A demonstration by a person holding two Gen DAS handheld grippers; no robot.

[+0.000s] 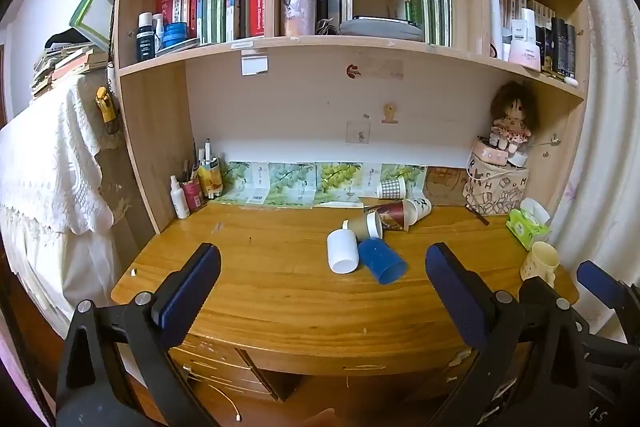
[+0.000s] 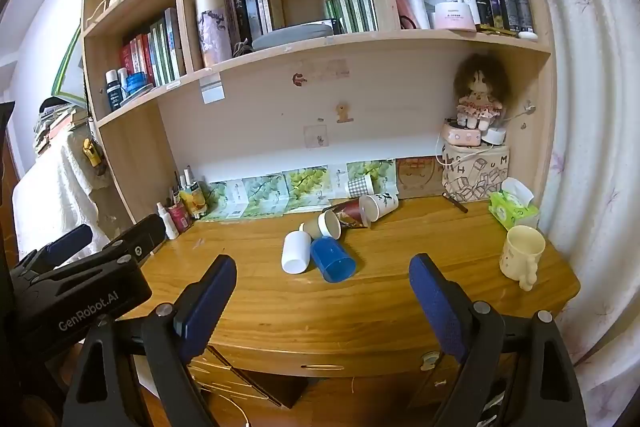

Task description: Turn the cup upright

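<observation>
Several cups lie on their sides in a cluster on the wooden desk (image 1: 280, 287): a white cup (image 1: 343, 251), a blue cup (image 1: 382, 261), a brown paper cup (image 1: 366, 225), a dark red cup (image 1: 390, 215), a white printed cup (image 1: 418, 209) and a checked cup (image 1: 392, 188). The white cup (image 2: 295, 251) and blue cup (image 2: 333, 259) also show in the right wrist view. A cream mug (image 2: 520, 257) stands upright at the right. My left gripper (image 1: 322, 291) is open and empty, held before the desk's front edge. My right gripper (image 2: 322, 295) is open and empty beside it.
A bookshelf (image 1: 280, 43) hangs over the desk. A pen holder and bottles (image 1: 196, 183) stand at the back left. A patterned box with a doll (image 1: 496, 187) and a green tissue pack (image 1: 526, 227) stand at the back right. Drawers (image 1: 224, 371) sit under the desk.
</observation>
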